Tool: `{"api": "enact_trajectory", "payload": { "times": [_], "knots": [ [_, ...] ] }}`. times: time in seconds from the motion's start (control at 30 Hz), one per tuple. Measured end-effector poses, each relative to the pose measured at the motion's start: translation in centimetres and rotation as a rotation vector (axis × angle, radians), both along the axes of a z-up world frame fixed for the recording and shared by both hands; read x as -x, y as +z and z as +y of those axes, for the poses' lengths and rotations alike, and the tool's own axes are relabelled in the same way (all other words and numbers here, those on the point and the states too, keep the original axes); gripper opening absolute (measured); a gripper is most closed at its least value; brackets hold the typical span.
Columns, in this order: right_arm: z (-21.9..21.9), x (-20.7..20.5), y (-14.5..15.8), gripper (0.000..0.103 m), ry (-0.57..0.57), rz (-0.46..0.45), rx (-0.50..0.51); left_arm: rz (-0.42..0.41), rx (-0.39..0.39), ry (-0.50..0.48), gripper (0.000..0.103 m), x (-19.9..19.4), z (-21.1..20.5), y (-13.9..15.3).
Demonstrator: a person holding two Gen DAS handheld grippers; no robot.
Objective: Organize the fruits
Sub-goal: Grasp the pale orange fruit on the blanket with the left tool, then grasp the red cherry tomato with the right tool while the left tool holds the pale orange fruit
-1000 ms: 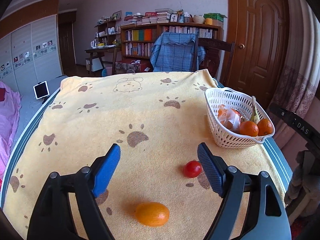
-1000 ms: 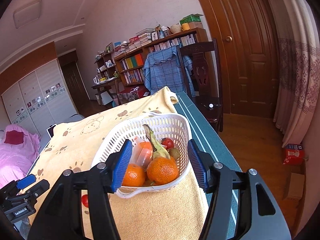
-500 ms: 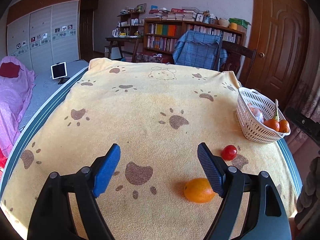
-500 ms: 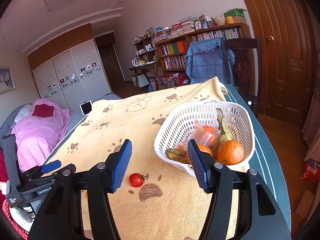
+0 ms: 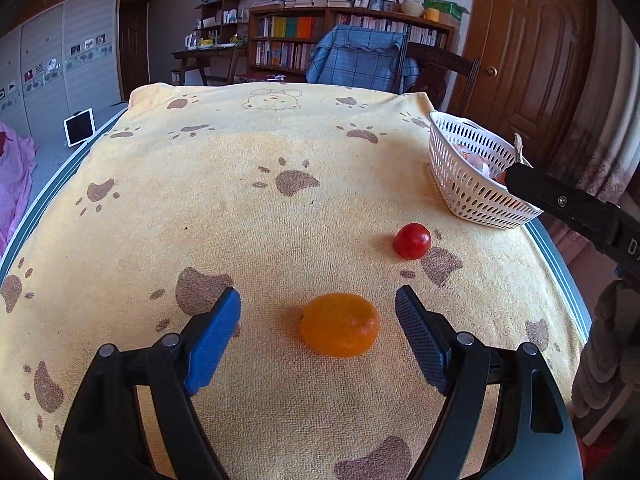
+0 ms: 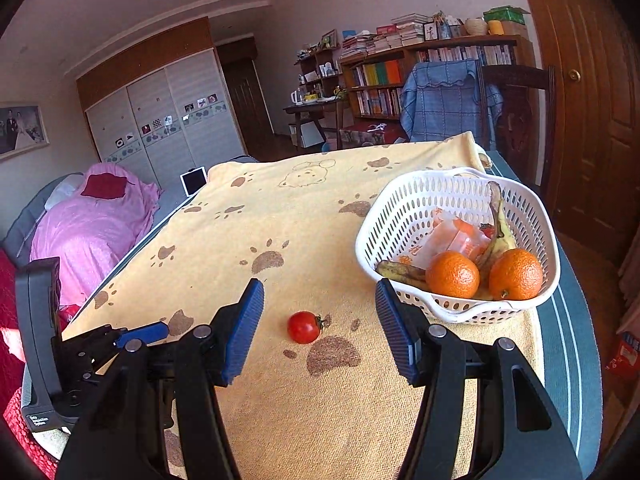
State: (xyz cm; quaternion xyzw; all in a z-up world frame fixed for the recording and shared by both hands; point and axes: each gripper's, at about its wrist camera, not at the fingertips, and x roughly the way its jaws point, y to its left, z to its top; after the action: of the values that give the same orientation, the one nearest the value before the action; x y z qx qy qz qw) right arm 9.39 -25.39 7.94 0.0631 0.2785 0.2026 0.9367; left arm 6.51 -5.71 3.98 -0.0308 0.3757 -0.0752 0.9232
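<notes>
An orange kumquat-like fruit (image 5: 340, 325) lies on the yellow paw-print cloth, between the open pads of my left gripper (image 5: 318, 330). A red cherry tomato (image 5: 412, 240) lies beyond it to the right; in the right wrist view the tomato (image 6: 304, 327) lies between the open pads of my right gripper (image 6: 320, 330). A white plastic basket (image 6: 400, 216) at the table's right edge holds two oranges (image 6: 452, 274), bananas and a wrapped packet. The basket also shows in the left wrist view (image 5: 468, 176). Both grippers are empty.
The yellow cloth (image 5: 240, 184) covers most of the table; a teal striped edge (image 6: 572, 340) shows at the right. A chair with a blue blanket (image 5: 360, 60) stands behind the table. My left gripper's body (image 6: 60, 360) shows at the lower left of the right wrist view.
The left gripper has swung right so the orange fruit now sits between its pads. The right gripper has swung left from the basket to frame the tomato.
</notes>
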Motion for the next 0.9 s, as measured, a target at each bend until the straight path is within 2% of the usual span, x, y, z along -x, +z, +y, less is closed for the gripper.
{"api": "enact_trajectory", "payload": {
  "times": [0.13, 0.27, 0.3, 0.4, 0.57, 0.9],
  "knots": [
    [0.4, 0.0, -0.6, 0.06, 0.025, 0.013, 0.003, 0.052, 0.021, -0.007, 0.069, -0.7, 0.2, -1.0],
    [1.0, -0.1, -1.2, 0.06, 0.056, 0.032, 0.004, 0.064, 0.045, -0.023, 0.066, -0.9, 0.3, -1.4],
    [1.2, -0.1, -1.3, 0.06, 0.065, 0.035, 0.008, 0.065, 0.048, -0.029, 0.063, -0.8, 0.2, -1.4],
    [1.8, -0.1, -1.7, 0.06, 0.091, 0.042, 0.026, 0.064, 0.056, -0.053, 0.047, -0.8, 0.0, -1.4],
    [2.1, -0.3, -2.5, 0.06, 0.109, 0.062, 0.032, 0.059, 0.078, -0.054, 0.046, -0.6, 0.3, -1.4],
    [2.2, -0.5, -3.4, 0.06, 0.114, 0.09, 0.049, 0.021, 0.128, 0.027, 0.046, 0.0, 2.0, -1.0]
  ]
}}
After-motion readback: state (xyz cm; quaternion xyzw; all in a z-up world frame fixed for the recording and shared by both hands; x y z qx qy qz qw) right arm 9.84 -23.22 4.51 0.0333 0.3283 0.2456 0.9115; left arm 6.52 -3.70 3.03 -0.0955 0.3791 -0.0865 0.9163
